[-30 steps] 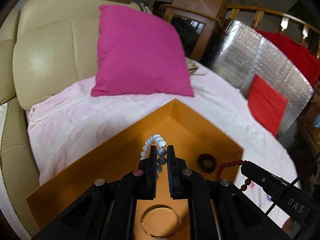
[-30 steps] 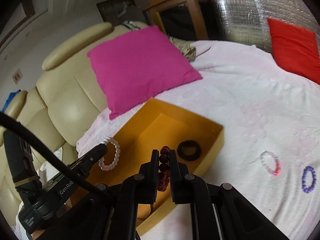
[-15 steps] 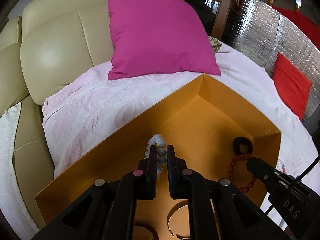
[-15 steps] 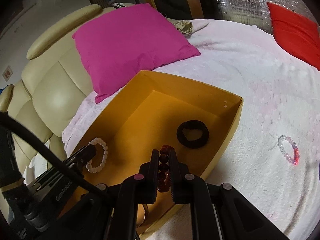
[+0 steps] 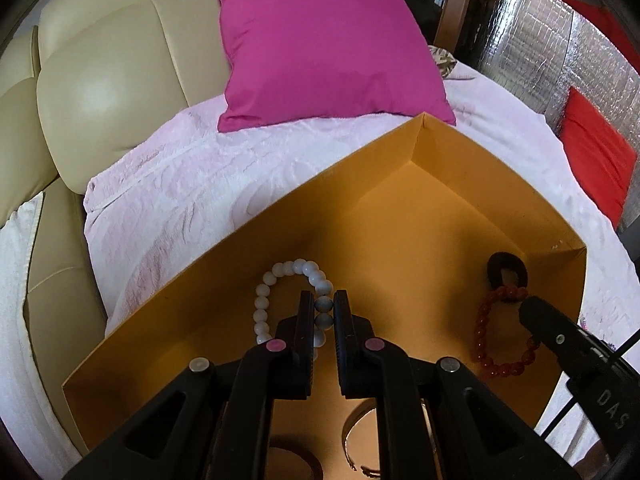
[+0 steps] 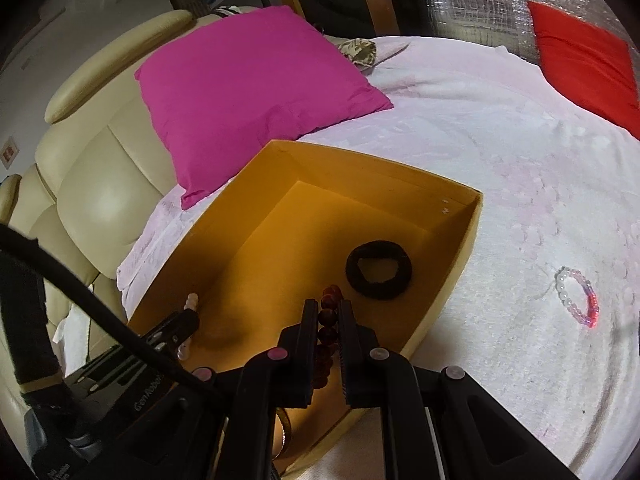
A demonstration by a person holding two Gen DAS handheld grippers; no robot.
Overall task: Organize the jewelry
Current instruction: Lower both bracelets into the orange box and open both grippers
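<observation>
Pale pink bedding [image 6: 500,152] covers a bed backed by a cream padded headboard [image 5: 100,92], and an open yellow box [image 5: 248,248] sits on it. Nearest in the left wrist view, the left tool [image 5: 324,305] reaches down into the box with its jaws pressed on a white bead bracelet [image 5: 276,280], whose loop lies on the box floor just ahead of the fingertips. Below that tool a metal bangle [image 5: 354,440] lies on the box floor. To its right, the right tool [image 6: 329,312] is clamped on a dark red bead bracelet [image 5: 486,344], which hangs to the box floor and touches a black hair tie [image 6: 378,276] near the far right wall. Outside the box, on the bedding to its right, lies a pink and white bead bracelet [image 6: 578,296], well apart from both tools. Farther back a magenta pillow [image 5: 332,44] leans against the headboard just behind the box corner, and a red cushion [image 6: 584,64] rests against a silver quilted panel [image 5: 560,60].
</observation>
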